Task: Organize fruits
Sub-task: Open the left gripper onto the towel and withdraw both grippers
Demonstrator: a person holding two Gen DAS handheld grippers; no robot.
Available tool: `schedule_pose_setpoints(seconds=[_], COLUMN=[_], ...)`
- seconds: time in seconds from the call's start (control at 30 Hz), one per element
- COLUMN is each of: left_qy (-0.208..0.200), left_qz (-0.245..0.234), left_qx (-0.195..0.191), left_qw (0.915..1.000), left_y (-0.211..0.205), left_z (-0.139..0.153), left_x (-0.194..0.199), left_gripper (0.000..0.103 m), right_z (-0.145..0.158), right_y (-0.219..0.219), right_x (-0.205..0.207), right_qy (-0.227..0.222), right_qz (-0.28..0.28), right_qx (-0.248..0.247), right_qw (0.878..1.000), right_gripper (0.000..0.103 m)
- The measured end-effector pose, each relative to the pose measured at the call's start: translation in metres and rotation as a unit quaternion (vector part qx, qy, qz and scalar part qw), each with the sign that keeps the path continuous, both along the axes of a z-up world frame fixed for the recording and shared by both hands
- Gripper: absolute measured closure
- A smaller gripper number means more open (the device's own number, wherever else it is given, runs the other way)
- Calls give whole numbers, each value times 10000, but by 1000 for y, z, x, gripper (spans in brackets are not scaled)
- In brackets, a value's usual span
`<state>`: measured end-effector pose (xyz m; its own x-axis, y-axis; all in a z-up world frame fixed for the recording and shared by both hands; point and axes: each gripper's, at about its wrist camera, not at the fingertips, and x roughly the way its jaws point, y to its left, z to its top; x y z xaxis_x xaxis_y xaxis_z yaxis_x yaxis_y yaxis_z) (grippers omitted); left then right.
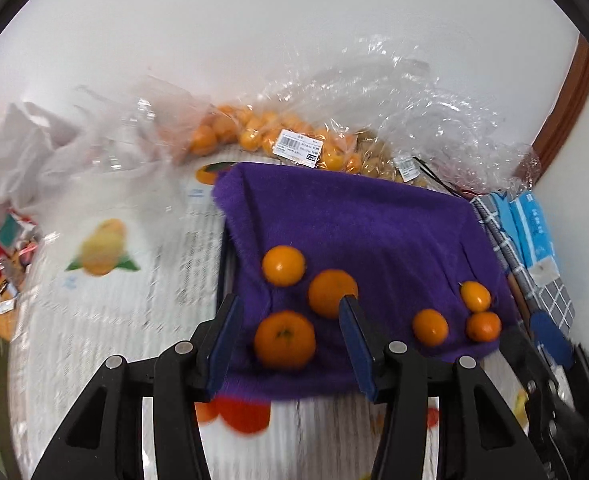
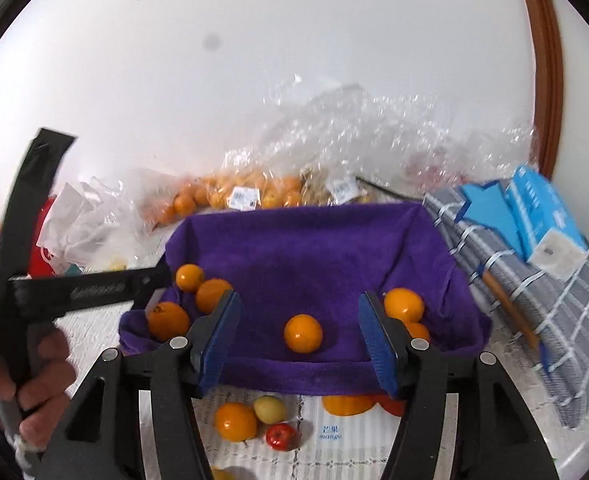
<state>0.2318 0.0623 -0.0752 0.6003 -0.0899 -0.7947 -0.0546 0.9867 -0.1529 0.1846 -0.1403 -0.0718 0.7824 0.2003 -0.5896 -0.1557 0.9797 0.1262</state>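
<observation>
A tray lined with a purple cloth (image 1: 354, 220) (image 2: 314, 248) holds several small oranges. Three lie at its left (image 1: 284, 340) (image 2: 168, 320) and three at its right (image 1: 430, 326) (image 2: 404, 304). My left gripper (image 1: 290, 340) is open and empty, its fingers over the near-left oranges. My right gripper (image 2: 300, 340) is open and empty, with one orange (image 2: 303, 333) seen between its fingers, farther off on the cloth. The left gripper's body (image 2: 54, 288) shows at the left in the right wrist view.
Clear plastic bags of oranges (image 1: 262, 132) (image 2: 230, 196) lie behind the tray by the wall. A fruit-printed tablecloth (image 1: 106, 248) (image 2: 254, 420) covers the table. A checked cloth and a blue tissue box (image 2: 534, 224) lie at the right. White bags (image 1: 22, 152) are at the left.
</observation>
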Motion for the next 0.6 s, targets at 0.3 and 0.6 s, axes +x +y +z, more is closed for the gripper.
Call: schedule_pose_setpoints(seconds=[0.3, 0.6], left_qy=[-368, -346], left_qz=[-154, -78], left_qx=[257, -54], left_qw=[9989, 9994], left_y=[4, 8], left_z=[36, 36], left_x=[-62, -106], left_gripper=[55, 55], right_z=[46, 56], right_y=[13, 16], right_x=[-44, -80], right_qy=[-329, -380], right_qz=[-264, -190], right_qx=[-443, -732], right_qw=[9981, 9964], right_gripper=[42, 42])
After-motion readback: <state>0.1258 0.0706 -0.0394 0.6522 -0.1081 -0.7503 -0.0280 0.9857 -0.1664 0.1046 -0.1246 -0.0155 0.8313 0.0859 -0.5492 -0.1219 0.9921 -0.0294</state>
